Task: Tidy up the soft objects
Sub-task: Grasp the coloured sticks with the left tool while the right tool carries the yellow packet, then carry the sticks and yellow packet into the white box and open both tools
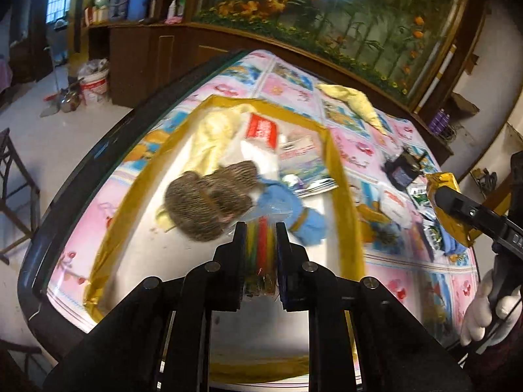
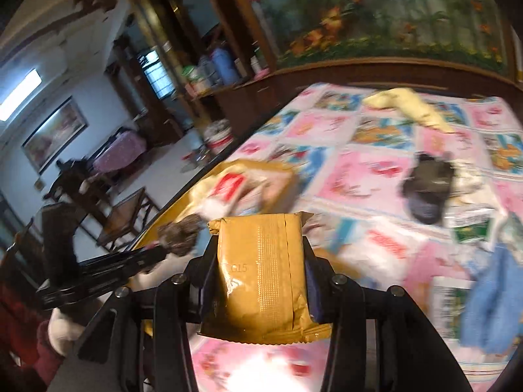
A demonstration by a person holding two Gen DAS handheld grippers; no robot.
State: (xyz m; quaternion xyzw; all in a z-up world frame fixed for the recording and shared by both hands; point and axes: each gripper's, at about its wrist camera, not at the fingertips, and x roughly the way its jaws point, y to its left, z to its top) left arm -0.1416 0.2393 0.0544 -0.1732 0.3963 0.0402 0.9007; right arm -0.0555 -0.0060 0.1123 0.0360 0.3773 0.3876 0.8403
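Observation:
My left gripper (image 1: 261, 228) is shut on a thin rainbow-striped packet (image 1: 261, 254) in clear wrap, above a gold-rimmed tray (image 1: 340, 176). In the tray lie a brown knitted piece (image 1: 209, 202), a blue cloth (image 1: 287, 209), a pale yellow cloth (image 1: 212, 134) and some printed packets (image 1: 261, 129). My right gripper (image 2: 260, 241) is shut on a gold foil packet (image 2: 261, 281), held above the patterned tablecloth (image 2: 359, 170). From the left wrist view that gold packet (image 1: 447, 225) hangs to the right of the tray. The left gripper's fingers (image 2: 143, 256) show at the left of the right wrist view.
On the cloth outside the tray lie a yellow cloth (image 2: 412, 107), a black object (image 2: 428, 189), a green-and-white packet (image 2: 474, 225) and a blue cloth (image 2: 490, 310). The table's dark edge (image 1: 81, 163) drops to the floor, where a chair (image 1: 13, 176) and a bucket (image 1: 94, 85) stand.

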